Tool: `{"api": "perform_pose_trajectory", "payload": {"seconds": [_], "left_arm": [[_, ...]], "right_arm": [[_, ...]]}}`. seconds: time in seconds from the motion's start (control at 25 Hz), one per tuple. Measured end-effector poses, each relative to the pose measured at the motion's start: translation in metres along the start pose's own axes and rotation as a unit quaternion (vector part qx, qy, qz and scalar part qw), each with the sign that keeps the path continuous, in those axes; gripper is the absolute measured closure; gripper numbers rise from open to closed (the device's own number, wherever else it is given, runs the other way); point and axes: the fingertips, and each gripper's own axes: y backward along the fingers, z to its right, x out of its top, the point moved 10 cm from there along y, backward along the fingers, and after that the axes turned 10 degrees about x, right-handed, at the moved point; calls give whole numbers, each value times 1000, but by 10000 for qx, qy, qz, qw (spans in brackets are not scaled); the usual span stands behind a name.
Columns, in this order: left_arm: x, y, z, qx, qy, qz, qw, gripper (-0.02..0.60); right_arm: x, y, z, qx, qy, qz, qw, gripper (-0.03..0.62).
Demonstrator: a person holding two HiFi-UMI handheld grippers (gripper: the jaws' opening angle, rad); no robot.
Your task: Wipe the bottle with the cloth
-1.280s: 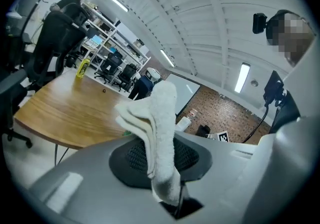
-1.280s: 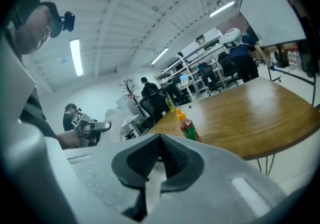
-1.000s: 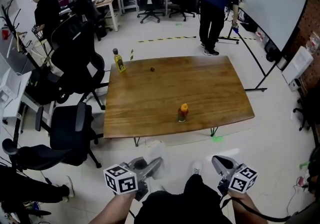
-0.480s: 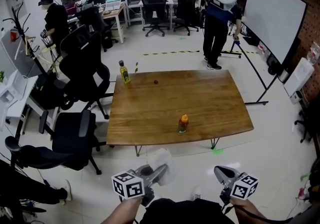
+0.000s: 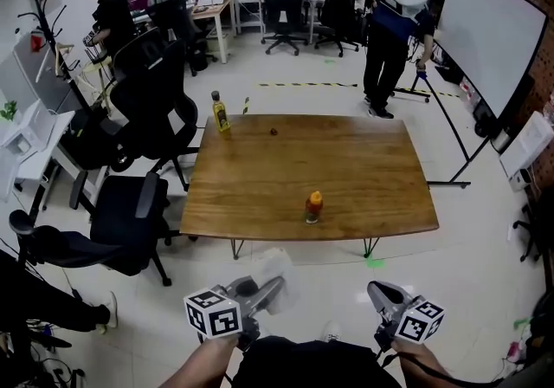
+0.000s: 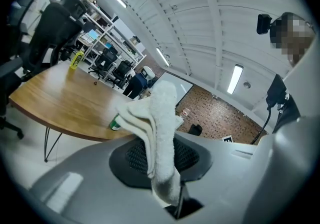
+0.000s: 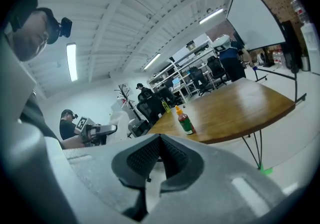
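A small bottle (image 5: 314, 206) with an orange cap and a red and green body stands upright near the front edge of the wooden table (image 5: 346, 161). I hold both grippers low, short of the table and well apart from the bottle. My left gripper (image 5: 272, 286) is shut on a white cloth (image 5: 275, 267), which sticks up from between the pads (image 6: 159, 133) and partly hides the bottle (image 6: 114, 123). My right gripper (image 5: 376, 290) is shut with nothing in it. In the right gripper view the bottle (image 7: 185, 122) is ahead on the table, beyond the closed gripper (image 7: 160, 157).
A yellow oil bottle (image 5: 221, 111) stands at the table's far left corner, with a small dark object (image 5: 273, 130) near the far edge. Black office chairs (image 5: 130, 213) crowd the table's left side. A whiteboard (image 5: 489, 40) stands at the right. A person (image 5: 394, 27) stands beyond the table.
The head view has drifted a little, so the table sits slightly lower in the picture. Both grippers stay low in front of the table, with the cloth still in the left one.
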Motion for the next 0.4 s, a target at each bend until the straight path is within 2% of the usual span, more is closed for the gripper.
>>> {"api": "perform_pose_trajectory", "payload": {"seconds": [0.4], "left_arm": [[-4, 1, 14, -36, 67, -13, 10000, 482]], "right_arm": [[-1, 12, -4, 64, 148, 30, 9999, 582]]}}
